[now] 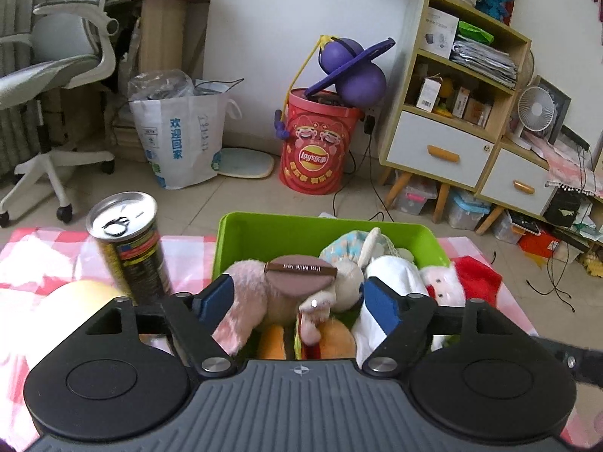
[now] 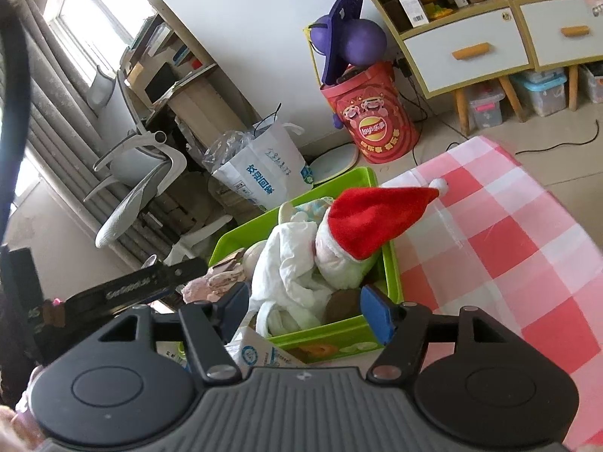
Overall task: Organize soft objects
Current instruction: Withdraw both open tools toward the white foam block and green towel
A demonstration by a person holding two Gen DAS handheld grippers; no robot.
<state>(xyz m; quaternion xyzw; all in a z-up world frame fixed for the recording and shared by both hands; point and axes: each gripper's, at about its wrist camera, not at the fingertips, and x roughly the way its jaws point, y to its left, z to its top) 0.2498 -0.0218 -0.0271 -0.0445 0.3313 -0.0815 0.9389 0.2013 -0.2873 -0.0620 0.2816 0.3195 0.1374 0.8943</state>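
A green bin (image 1: 245,233) sits on a table covered with a pink-and-white checked cloth (image 2: 508,248), and it is packed with soft toys. The left tongs (image 1: 294,297) hang over the bin's near side, jaws spread wide and holding nothing. Between the blue pads lie a pink plush (image 1: 248,286) with a brown disc on top and a small beige bunny (image 1: 348,275). A white cloth (image 1: 392,275) bundle rests just beside the right pad.

The right tongs (image 2: 305,310) are also open, empty, above the bin's near corner. A Santa doll (image 2: 339,260) (its red hat (image 2: 377,218) droops over the bin's rim) leans against the white cloth inside.

A tall can (image 1: 130,245) stands upright on the cloth, just left of the bin.
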